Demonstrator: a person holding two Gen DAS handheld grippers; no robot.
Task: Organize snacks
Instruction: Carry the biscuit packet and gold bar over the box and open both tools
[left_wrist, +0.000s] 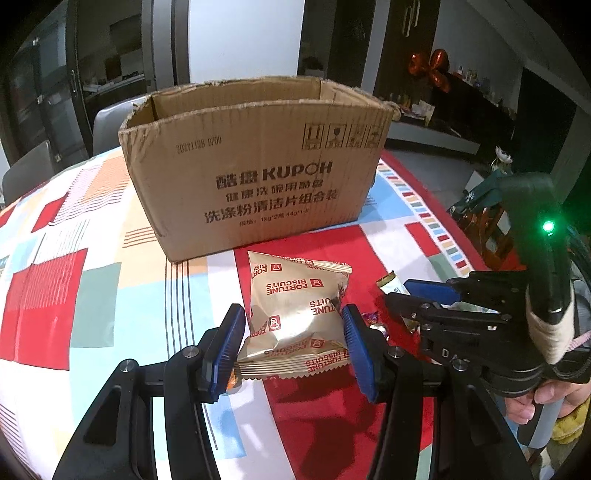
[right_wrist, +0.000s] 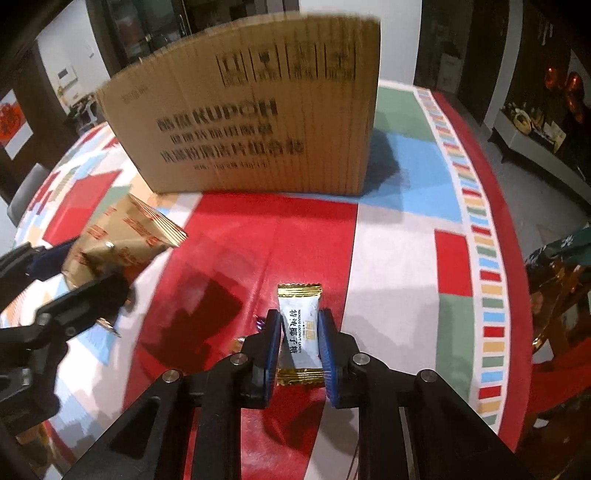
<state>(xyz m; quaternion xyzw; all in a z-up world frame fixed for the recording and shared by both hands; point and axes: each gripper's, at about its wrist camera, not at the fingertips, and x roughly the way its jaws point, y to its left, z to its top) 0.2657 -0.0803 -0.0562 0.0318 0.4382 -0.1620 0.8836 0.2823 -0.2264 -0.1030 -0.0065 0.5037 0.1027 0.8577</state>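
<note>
Gold foil biscuit packet (left_wrist: 295, 314) sits pinched between the blue pads of the left gripper (left_wrist: 293, 345), at or just above the patterned tablecloth (left_wrist: 74, 295) in front of the open cardboard box (left_wrist: 255, 177). White coconut candy (right_wrist: 301, 332) is clamped in the right gripper (right_wrist: 299, 345), also near the cloth. Judged step: both snacks grasped, not yet boxed; next calls for lifting each above the box rim, then letting go inside, leaving the loose sweets (left_wrist: 376, 321) for later.

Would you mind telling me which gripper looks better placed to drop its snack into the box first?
Probably the left. The left gripper holds the biscuit pack directly in front of the box. The right gripper holds a candy farther back and nearer the box's right corner.
</note>
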